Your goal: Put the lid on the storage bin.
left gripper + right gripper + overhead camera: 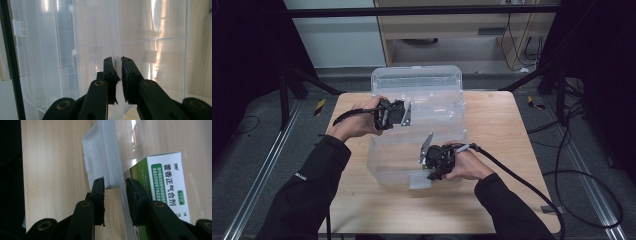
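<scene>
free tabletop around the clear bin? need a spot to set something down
Bare wood on the table right of the clear bin, from its wall to the table's right edge. A strip along the near edge, between the sleeves. A narrower patch by the left far corner. Crowded: the bin's left wall with the left gripper and its near wall with the right gripper.

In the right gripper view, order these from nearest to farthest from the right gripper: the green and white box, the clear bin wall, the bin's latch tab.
1. clear bin wall: between the jaws of the right gripper.
2. latch tab: just beyond the jaw tips, on the wall's left.
3. green and white box: behind the wall, right.
</scene>
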Available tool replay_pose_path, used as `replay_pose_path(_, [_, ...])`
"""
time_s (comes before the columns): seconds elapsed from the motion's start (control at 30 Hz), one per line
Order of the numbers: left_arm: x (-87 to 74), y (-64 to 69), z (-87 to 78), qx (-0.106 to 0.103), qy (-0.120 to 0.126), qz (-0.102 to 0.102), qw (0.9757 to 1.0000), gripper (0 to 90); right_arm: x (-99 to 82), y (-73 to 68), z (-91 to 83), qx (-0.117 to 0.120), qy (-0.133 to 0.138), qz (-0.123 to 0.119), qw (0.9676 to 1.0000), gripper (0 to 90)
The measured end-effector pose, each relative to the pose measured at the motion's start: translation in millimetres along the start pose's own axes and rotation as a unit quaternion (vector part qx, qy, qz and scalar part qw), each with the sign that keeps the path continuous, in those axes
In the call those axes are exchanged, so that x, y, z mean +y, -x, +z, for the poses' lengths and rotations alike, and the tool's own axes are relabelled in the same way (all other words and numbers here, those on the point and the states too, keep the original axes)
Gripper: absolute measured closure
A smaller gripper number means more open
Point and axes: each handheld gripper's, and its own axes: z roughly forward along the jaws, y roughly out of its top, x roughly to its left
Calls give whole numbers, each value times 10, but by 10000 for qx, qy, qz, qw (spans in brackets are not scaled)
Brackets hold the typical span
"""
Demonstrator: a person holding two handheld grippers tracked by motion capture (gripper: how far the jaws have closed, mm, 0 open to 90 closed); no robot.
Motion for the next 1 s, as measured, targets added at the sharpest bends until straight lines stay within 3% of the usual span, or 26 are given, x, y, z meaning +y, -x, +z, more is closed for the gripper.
replay_pose_path(0.57, [-5,200,-106,117,120,31,9999,820,-16,-14,0,8,53,75,10000,689])
replay_pose_path(1.0, [-51,394,-168,125,189,-115,9997,819,-32,-6,-10,21,133,119,9998,682])
